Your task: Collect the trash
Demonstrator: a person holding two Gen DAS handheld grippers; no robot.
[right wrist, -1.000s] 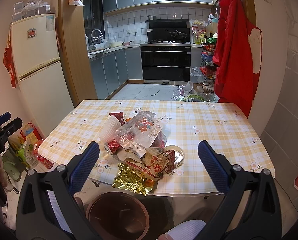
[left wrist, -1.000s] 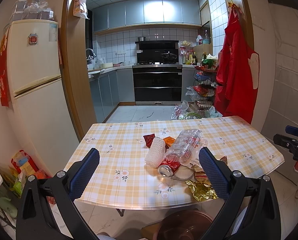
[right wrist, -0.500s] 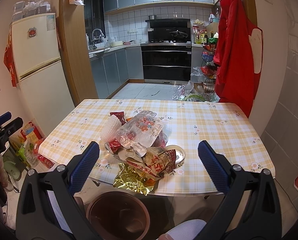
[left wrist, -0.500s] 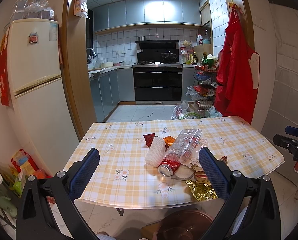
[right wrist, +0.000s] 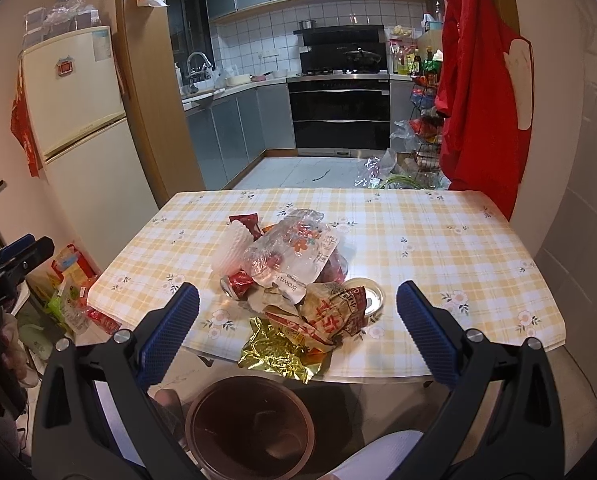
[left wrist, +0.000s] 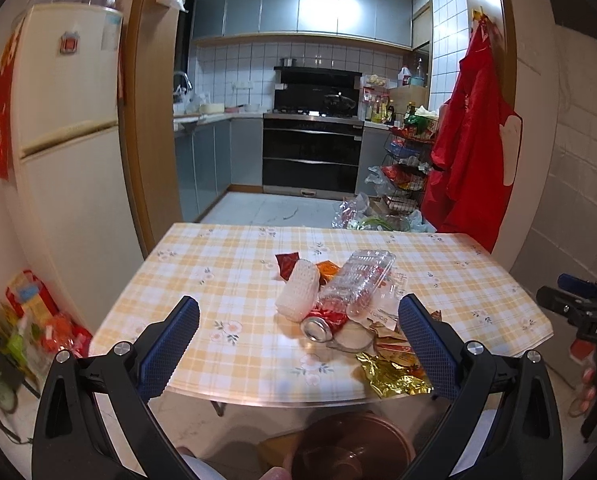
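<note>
Not much changing from half a second back: both grippers are still hanging at the near edge of the table (right wrist: 438, 248), the trash pile sitting exactly where it was.

Starting at the left, the left gripper (left wrist: 298, 344) is hovering level in front of the table with its blue pads spread wide, holding nothing. Between those pads in the left wrist view, the white foam net (left wrist: 298, 294) is lying against the crushed clear bottle (left wrist: 358, 284), and the red can (left wrist: 322, 322) is pointing its open mouth toward the camera. The gold foil wrapper (left wrist: 394, 374) is drooping over the table's near edge.

Moving right, the right gripper (right wrist: 298, 334) is also gaping fully, empty, aimed over the heap: the clear plastic bag (right wrist: 298, 256), the crumpled paper wrapper (right wrist: 330, 312), a metal lid (right wrist: 372, 296) just beside it.

Below the edge, the brown bin (right wrist: 250, 428) is standing on the floor; whatever is inside it is too dark to make out.
</note>
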